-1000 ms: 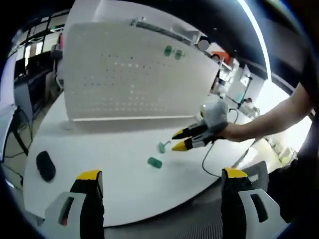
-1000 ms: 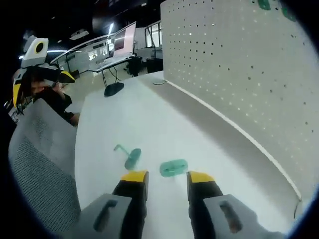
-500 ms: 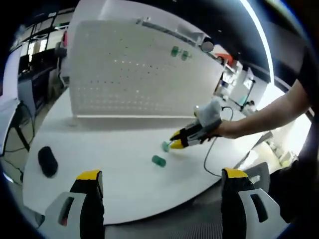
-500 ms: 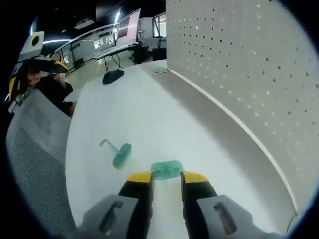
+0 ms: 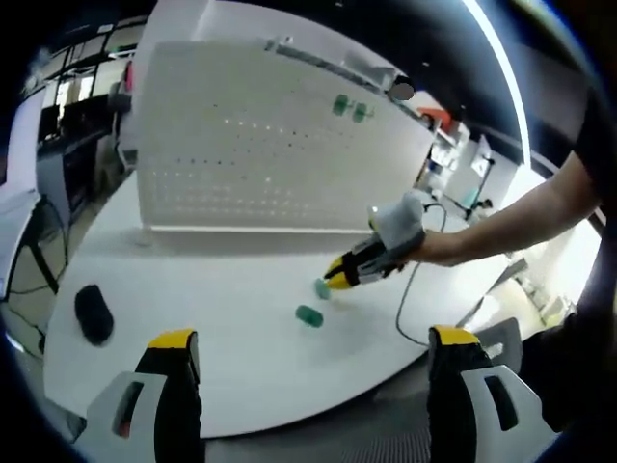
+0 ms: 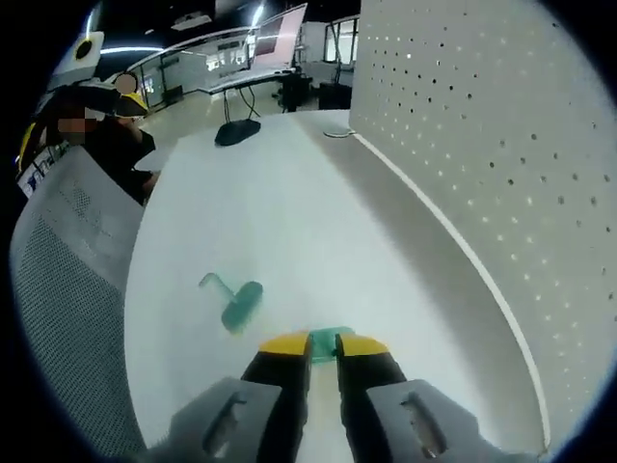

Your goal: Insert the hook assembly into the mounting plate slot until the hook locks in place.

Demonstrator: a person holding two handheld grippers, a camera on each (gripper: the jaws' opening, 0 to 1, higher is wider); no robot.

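Right gripper point(image 6: 323, 345) low over white table point(image 6: 289, 193), jaws clamped on teal plate point(image 6: 325, 337). Left gripper point(image 5: 313, 340) back from table edge, jaws spread, holding nothing. One teal hook point(image 6: 234, 301) lying loose just beside. Two teal pieces point(image 5: 350, 108) on pegboard point(image 5: 241, 145).

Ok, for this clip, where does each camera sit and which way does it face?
Left gripper view: rides the left gripper, held back off the white round table, facing the white pegboard panel; its jaws stand wide apart, and the person's arm brings in the right gripper.
Right gripper view: rides the right gripper, low over the table, looking along the pegboard; jaws closed on a small teal plastic piece.
Shared: table, pegboard, the teal hook piece lying loose.
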